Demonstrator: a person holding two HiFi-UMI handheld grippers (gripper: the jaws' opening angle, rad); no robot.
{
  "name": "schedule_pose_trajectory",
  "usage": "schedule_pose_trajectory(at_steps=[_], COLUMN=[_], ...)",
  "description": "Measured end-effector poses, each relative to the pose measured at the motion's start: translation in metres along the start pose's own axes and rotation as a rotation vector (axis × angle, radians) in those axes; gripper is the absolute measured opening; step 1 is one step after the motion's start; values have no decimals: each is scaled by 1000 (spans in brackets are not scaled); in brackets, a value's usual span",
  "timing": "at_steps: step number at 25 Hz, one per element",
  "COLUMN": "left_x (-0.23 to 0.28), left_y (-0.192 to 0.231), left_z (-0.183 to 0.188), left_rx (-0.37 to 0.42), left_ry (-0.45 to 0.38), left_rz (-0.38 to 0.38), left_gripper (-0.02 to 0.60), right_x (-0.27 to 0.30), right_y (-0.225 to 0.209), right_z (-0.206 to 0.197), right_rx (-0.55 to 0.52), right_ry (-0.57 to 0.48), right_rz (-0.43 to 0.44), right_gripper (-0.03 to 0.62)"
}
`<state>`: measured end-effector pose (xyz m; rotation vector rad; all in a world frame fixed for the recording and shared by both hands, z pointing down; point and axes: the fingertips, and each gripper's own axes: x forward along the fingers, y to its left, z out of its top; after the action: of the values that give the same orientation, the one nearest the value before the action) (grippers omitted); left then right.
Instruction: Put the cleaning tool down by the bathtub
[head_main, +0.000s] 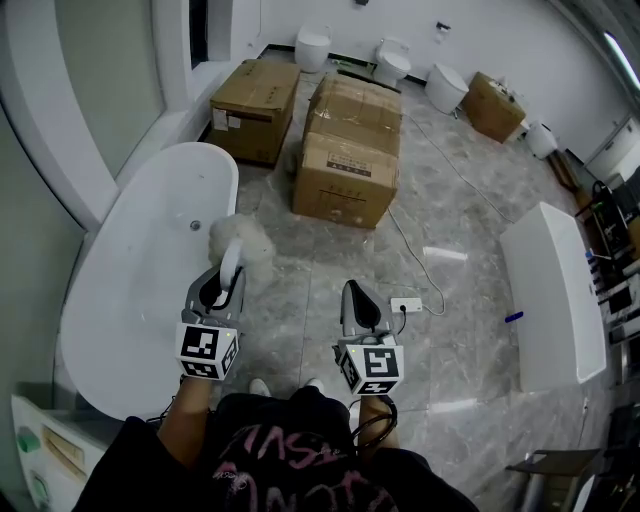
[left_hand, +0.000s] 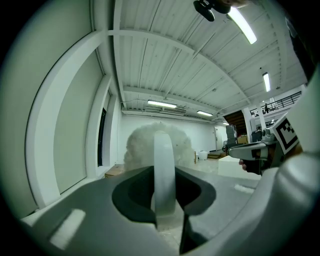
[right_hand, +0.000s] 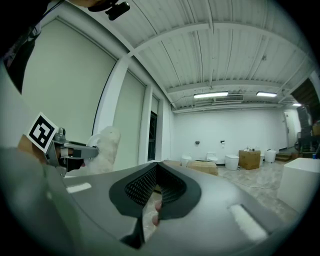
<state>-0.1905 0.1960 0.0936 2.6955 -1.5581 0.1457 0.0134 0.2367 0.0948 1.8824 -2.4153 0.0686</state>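
The cleaning tool is a white handle (left_hand: 164, 165) ending in a fluffy white head (head_main: 243, 238). My left gripper (head_main: 222, 287) is shut on the handle, and the head hangs over the floor just beside the rim of the white bathtub (head_main: 130, 290). In the left gripper view the handle stands upright between the jaws of the left gripper (left_hand: 164, 192), with the fluffy head (left_hand: 137, 145) behind it. My right gripper (head_main: 356, 298) is held over the floor to the right, shut with nothing in it. In the right gripper view the right gripper (right_hand: 157, 187) has its jaws together.
Two stacks of cardboard boxes (head_main: 350, 150) (head_main: 255, 108) stand ahead on the marble floor, with toilets (head_main: 312, 45) along the back wall. A power strip (head_main: 406, 305) and its cable lie near my right gripper. A white cabinet (head_main: 555, 290) stands at the right.
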Motion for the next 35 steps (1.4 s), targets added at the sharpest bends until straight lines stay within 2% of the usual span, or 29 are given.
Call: schedule_pose_trajectory(at_steps=[12,17,25,35], left_x=[9,26,82,196], left_y=[4,1,0,-5], left_z=[-27,-38,-63,-108], left_rx=[-20,-18,-26,-8], left_ry=[53,85,171,320], left_rz=[-30,-35,-16,23], left_gripper=[84,84,84,84], right_x=[7,21,66,161], right_y=[6,-6,-50,-135], right_z=[-35,-46,-75,-125], right_rx=[-23,-8,45,106], right_ry=[92,113,171,265], right_rz=[-3,-1,10,74], right_gripper=[21,21,21,21])
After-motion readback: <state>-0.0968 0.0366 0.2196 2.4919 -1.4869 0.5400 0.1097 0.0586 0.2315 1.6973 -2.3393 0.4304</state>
